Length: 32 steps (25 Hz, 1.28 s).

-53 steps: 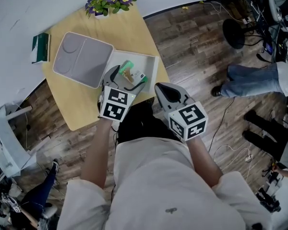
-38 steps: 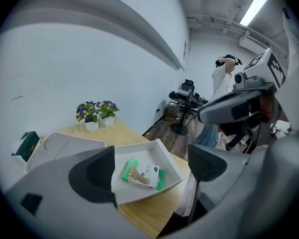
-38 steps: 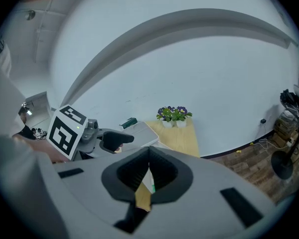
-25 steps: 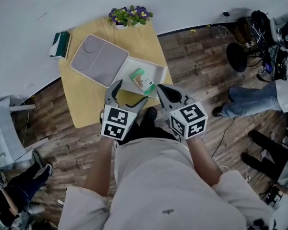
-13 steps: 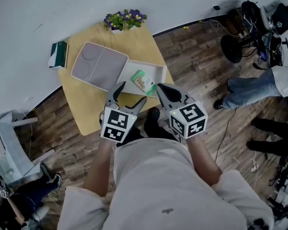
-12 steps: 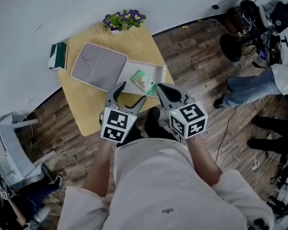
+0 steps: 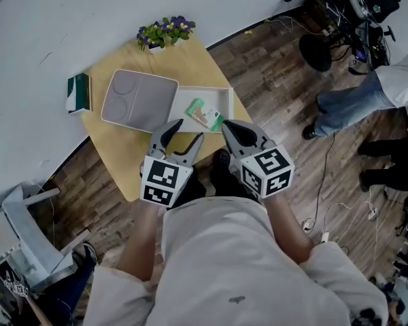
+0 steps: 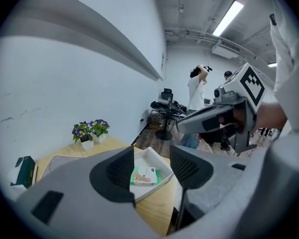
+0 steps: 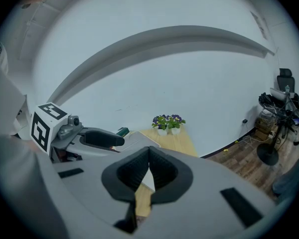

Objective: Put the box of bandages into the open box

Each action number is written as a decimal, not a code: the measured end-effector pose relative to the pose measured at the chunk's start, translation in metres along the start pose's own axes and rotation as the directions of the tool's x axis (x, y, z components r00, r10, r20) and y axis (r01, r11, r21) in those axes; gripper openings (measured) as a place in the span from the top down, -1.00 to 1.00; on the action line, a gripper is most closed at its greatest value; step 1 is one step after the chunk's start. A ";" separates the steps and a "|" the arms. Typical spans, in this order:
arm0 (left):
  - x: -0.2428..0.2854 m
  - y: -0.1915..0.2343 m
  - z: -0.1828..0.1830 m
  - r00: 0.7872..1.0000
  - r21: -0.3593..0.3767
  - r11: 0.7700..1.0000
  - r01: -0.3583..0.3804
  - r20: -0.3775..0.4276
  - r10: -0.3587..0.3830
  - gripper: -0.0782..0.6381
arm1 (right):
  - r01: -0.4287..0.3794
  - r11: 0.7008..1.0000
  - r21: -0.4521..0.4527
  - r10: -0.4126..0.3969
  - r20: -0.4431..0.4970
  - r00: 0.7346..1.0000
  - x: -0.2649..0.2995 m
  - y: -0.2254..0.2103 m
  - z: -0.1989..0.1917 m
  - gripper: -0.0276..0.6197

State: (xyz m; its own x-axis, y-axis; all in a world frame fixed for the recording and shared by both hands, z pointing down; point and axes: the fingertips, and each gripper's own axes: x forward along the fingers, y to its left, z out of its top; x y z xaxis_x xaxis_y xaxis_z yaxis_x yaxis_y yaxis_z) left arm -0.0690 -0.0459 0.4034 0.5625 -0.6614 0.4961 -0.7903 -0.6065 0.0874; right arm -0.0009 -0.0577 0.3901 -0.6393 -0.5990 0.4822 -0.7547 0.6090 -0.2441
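One box of bandages (image 7: 203, 113) — one open box (image 7: 224, 99) — one table (image 7: 122, 147).

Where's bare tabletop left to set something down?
Free: the near strip of the table in front of the lid; the far band between the flowers and the open box. Crowded: the middle, lid beside open box, bandage box inside.

1. No word, brand or number can be read with certainty in any view.
2. The box of bandages (image 7: 204, 113) lies inside the open box (image 7: 214, 94), near the right edge of the tabletop (image 7: 122, 161). It has a green and white face with some print, but the letters are too small to read.
3. The dark green box (image 7: 79, 92) at the left edge of the tabletop shows no print that can be read.
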 end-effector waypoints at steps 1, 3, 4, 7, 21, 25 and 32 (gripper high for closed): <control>-0.003 0.000 0.001 1.000 -0.001 1.000 0.008 0.007 -0.008 0.18 | 0.006 1.000 0.003 -0.006 0.003 1.000 0.000 0.002 0.000 0.91; -0.007 0.000 0.003 0.999 -0.005 1.000 0.023 0.022 -0.023 0.23 | 0.017 1.000 0.007 -0.017 0.008 1.000 -0.001 0.006 0.000 0.91; -0.009 0.000 0.005 0.999 -0.005 1.000 0.031 0.029 -0.030 0.24 | 0.022 1.000 0.009 -0.022 0.011 1.000 -0.001 0.008 0.000 0.91; -0.015 -0.002 0.006 0.997 0.003 0.998 0.060 0.047 -0.060 0.26 | 0.036 0.999 0.012 -0.036 0.017 0.999 -0.002 0.014 -0.001 0.91; -0.038 -0.013 0.011 0.985 -0.001 0.991 0.133 0.113 -0.132 0.50 | 0.101 0.994 0.042 -0.104 0.077 0.992 -0.019 0.024 -0.004 0.91; -0.042 -0.020 0.014 0.981 0.003 0.990 0.141 0.133 -0.140 0.55 | 0.105 0.994 0.041 -0.109 0.094 0.990 -0.028 0.028 -0.007 0.91; -0.054 -0.024 0.018 0.977 0.002 0.990 0.143 0.162 -0.141 0.66 | 0.098 0.994 0.043 -0.102 0.128 0.986 -0.036 0.039 -0.005 0.91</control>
State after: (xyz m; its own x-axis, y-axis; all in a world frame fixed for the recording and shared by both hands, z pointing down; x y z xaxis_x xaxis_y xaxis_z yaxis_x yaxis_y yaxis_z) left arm -0.0761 -0.0042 0.3587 0.7005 -0.6317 0.3321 -0.7012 -0.6957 0.1560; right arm -0.0060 -0.0099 0.3673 -0.5724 -0.7199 0.3926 -0.8191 0.5248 -0.2317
